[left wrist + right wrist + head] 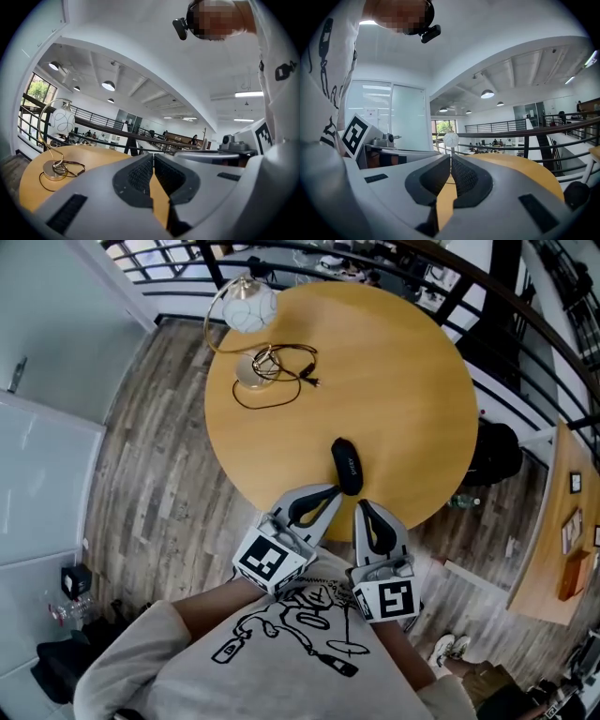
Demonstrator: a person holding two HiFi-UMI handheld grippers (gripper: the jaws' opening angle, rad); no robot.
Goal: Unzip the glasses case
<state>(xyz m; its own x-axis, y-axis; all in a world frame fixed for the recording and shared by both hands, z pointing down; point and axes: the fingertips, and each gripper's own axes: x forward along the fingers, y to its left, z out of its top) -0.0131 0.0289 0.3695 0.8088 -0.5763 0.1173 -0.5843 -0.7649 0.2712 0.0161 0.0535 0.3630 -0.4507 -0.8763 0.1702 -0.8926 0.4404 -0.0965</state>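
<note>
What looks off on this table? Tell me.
Nothing is spilled or broken. Only the black cord stands out: it lies in a loose tangle around the lamp base on the table. The glasses case lies flat near the near edge.

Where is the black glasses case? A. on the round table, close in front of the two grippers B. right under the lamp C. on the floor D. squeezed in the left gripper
A: the glasses case lies on the round table, just ahead of the left gripper and right gripper, both shut on nothing.
</note>
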